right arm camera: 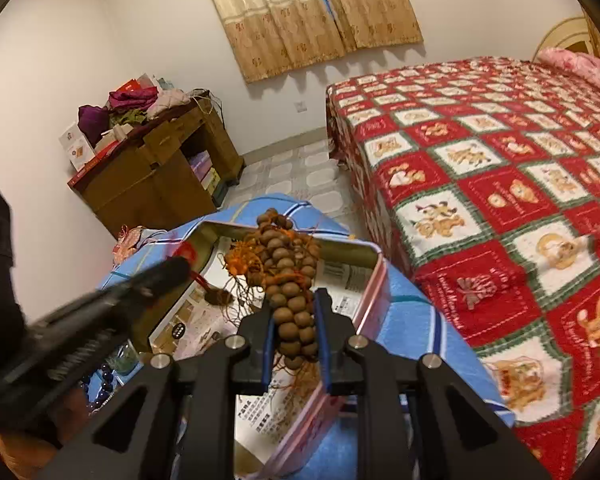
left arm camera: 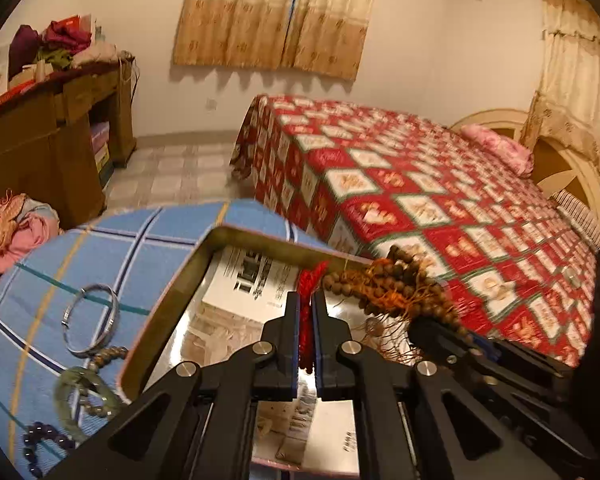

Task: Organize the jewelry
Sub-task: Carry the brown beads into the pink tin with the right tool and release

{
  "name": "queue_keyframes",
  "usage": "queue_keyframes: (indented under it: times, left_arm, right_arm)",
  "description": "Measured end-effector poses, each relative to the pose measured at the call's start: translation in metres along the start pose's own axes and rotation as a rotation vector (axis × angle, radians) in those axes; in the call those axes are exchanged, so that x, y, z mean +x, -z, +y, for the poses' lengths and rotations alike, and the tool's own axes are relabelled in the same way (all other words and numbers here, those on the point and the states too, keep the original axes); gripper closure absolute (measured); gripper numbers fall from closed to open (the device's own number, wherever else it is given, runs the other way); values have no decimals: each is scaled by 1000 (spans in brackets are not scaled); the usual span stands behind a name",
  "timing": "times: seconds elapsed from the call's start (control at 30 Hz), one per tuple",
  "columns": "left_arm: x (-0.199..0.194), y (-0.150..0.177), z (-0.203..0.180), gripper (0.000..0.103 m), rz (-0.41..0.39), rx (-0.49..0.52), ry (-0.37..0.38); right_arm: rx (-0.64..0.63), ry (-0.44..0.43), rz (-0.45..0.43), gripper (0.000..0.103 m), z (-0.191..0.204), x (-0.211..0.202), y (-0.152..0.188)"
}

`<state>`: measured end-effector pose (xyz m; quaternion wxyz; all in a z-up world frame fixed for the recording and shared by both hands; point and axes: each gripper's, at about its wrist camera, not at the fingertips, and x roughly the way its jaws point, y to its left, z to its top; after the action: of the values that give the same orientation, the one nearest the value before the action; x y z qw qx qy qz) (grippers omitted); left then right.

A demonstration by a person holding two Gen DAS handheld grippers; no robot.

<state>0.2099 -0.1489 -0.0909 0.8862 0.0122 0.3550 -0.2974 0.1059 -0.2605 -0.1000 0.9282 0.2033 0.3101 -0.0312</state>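
Here, wooden bead strand (right arm camera: 290, 280) sits clamped inside right gripper (right arm camera: 293, 300), above tin (right arm camera: 374, 276).

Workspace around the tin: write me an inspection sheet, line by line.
Surface: round stand under a blue plaid cloth.
Job's things: open tin box lined with printed paper; wooden bead strand with orange tassels held over it; red cord; silver bangle, green jade bangle and dark bead bracelet on the cloth beside the tin.
Clutter: nothing seen on the cloth besides the jewelry.
Grippers: left tool shut on the red cord; right tool shut on the wooden beads.
Cables: nothing seen.
Surroundings: bed with red checked blanket, wooden desk piled with clothes, curtains.
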Motion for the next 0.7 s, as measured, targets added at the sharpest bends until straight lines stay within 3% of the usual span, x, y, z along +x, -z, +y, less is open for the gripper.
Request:
queue_keyframes:
  times: [0.13,0.23,0.3,0.33,0.47,0.5,0.7]
  left_arm:
    - [17,5,4,99,36,-10,-41]
    - [21,6,11,97,52,-36,-101]
    - [16,5,16,94,66,-55,-96]
    - [11,3,17,90,75,-61,-83]
    - [-31,-3,17,36,7,-54,-118]
    - [-52,-2,17,30,-36,-45,-130]
    - [-122,22,32,30,-93,-40,-205]
  right_arm:
    - [-33,8,-11,82,6,3,4]
    - [-52,8,-18,75,11,6,3]
    - [-60,-23,-17,55,14,4,1]
    - [-62,-14,-30,50,16,-3,-1]
    - [-41,10,-154,46,15,-53,-13]
    - [-36,18,-181,46,14,-69,-14]
    - [-67,36,-186,45,22,-118,12]
